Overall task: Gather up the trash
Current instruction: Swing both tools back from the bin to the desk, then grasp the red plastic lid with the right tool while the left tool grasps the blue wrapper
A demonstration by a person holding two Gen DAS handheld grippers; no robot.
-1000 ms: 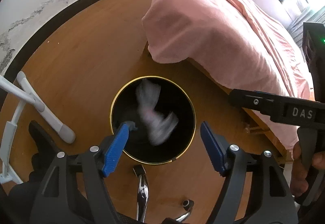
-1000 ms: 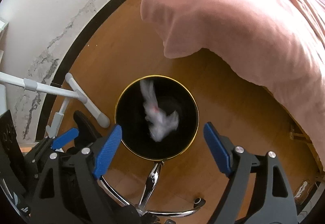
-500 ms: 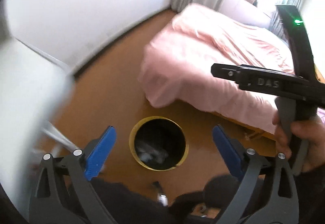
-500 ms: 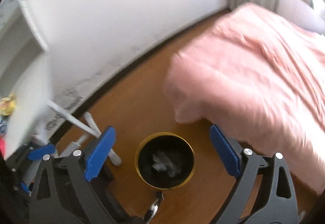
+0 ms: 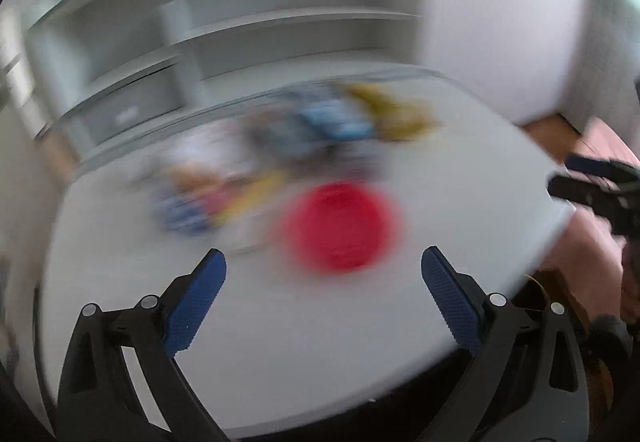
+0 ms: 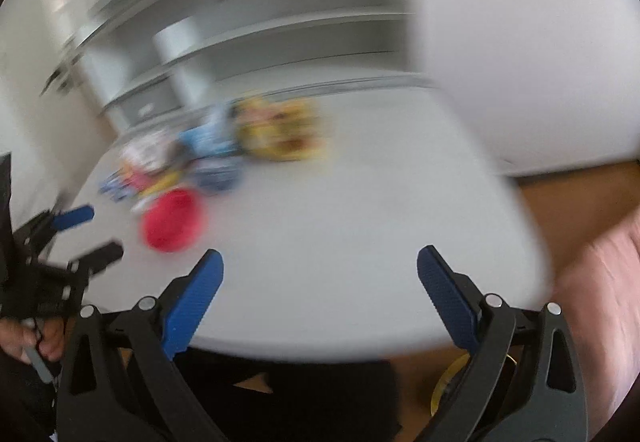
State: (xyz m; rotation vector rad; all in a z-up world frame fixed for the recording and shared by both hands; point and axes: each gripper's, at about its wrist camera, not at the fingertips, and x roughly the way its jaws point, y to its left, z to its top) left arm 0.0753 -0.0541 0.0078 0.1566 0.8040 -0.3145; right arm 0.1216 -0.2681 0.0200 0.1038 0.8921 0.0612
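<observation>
Both views are motion-blurred. A white table (image 5: 320,330) carries a red round object (image 5: 338,226), a yellow packet (image 5: 396,113), a blue packet (image 5: 332,121) and more colourful wrappers (image 5: 200,197). My left gripper (image 5: 323,298) is open and empty above the table's near edge, the red object just beyond it. My right gripper (image 6: 320,298) is open and empty over the table (image 6: 360,234); the red object (image 6: 172,219) lies to its left, the yellow packet (image 6: 280,129) farther back. The bin's gold rim (image 6: 448,386) shows below the table edge.
White shelves (image 5: 240,33) stand behind the table against the wall. The pink bed (image 6: 600,282) is at the right, with wooden floor (image 6: 580,189) between it and the wall. The other gripper shows at each view's edge (image 5: 600,189) (image 6: 60,262).
Both grippers have swung up from the black bin, where white trash fell in, to the white table with the wrappers. Both stay open.
</observation>
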